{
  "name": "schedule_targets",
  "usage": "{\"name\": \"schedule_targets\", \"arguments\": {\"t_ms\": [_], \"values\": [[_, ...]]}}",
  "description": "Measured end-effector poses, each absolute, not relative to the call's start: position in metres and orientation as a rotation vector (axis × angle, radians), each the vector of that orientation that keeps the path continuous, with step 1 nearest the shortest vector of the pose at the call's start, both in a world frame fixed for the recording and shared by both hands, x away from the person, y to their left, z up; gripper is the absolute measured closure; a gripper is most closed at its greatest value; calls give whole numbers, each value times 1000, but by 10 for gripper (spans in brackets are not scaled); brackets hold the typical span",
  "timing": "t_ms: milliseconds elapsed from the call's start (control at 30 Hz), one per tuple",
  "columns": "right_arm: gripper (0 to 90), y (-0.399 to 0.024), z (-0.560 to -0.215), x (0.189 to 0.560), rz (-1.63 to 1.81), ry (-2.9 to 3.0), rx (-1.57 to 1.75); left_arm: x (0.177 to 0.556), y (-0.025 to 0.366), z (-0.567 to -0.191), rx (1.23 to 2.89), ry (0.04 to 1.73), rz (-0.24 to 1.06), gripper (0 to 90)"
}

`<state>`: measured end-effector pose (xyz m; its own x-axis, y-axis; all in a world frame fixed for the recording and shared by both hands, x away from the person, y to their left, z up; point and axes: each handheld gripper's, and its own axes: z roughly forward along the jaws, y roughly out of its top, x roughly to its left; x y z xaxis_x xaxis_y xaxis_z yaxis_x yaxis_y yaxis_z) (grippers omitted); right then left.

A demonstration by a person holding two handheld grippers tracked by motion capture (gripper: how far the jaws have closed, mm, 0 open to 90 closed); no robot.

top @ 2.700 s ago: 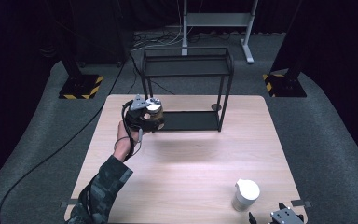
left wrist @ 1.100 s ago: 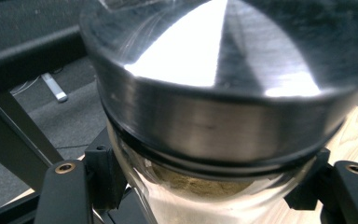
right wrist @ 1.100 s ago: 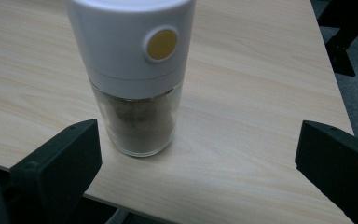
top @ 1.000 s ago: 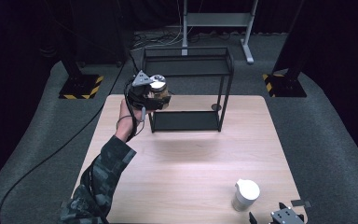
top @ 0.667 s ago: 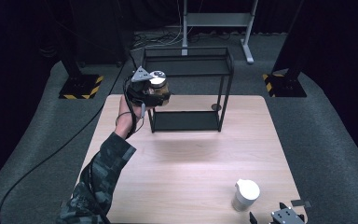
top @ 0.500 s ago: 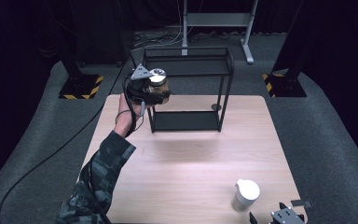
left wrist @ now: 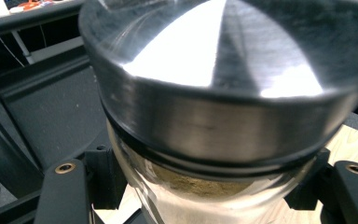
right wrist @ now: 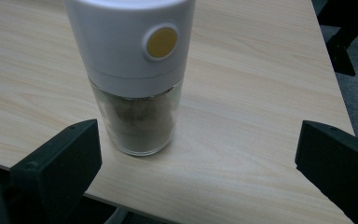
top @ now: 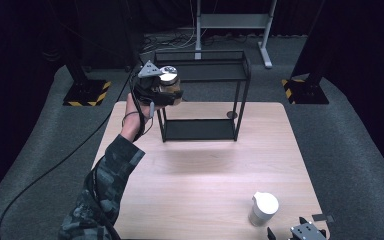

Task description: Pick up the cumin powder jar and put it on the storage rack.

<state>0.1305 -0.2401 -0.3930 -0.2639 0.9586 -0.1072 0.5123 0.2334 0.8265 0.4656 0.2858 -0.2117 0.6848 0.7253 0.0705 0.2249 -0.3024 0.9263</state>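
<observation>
Since the earlier frames my left hand has carried the jar point(top: 170, 82) up from the level of the rack's lower shelf to the height of its top shelf, while the right side has kept its place at the near edge of the table point(top: 200, 165). I see the left gripper point(top: 162, 90) clenched on the jar: in the left gripper view the glass body with its brownish contents sits pinched between the two black jaws, and the shiny metal lid point(left wrist: 223, 60) looms just above them. In the high view the jar hangs in the air at the left front corner of the black wire rack point(top: 240, 90), level with its top shelf and not resting on it. The right gripper point(top: 307, 234) sits low at the table's near right corner with its jaws spread wide, holding nothing. Just ahead of them, and not touched by either, stands the white-capped grinder point(right wrist: 135, 70) upright on the wood, with a yellow button on its cap.
</observation>
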Motion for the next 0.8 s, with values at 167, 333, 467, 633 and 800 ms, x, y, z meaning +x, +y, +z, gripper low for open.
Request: {"name": "schedule_targets", "arguments": {"t_ms": [167, 333, 467, 633, 800], "values": [[0, -240, -393, 131, 906, 1879, 1349, 465, 286, -206, 1845, 741, 599, 306], [0, -240, -393, 130, 905, 1878, 1349, 467, 289, -199, 1838, 730, 583, 306], [0, -240, -393, 131, 907, 1881, 1348, 469, 291, -195, 1830, 729, 570, 306], [0, -241, -393, 131, 908, 1883, 1351, 470, 292, -188, 1823, 727, 567, 306], [0, -241, -393, 131, 911, 1884, 1351, 475, 294, -182, 1818, 730, 554, 306]]}}
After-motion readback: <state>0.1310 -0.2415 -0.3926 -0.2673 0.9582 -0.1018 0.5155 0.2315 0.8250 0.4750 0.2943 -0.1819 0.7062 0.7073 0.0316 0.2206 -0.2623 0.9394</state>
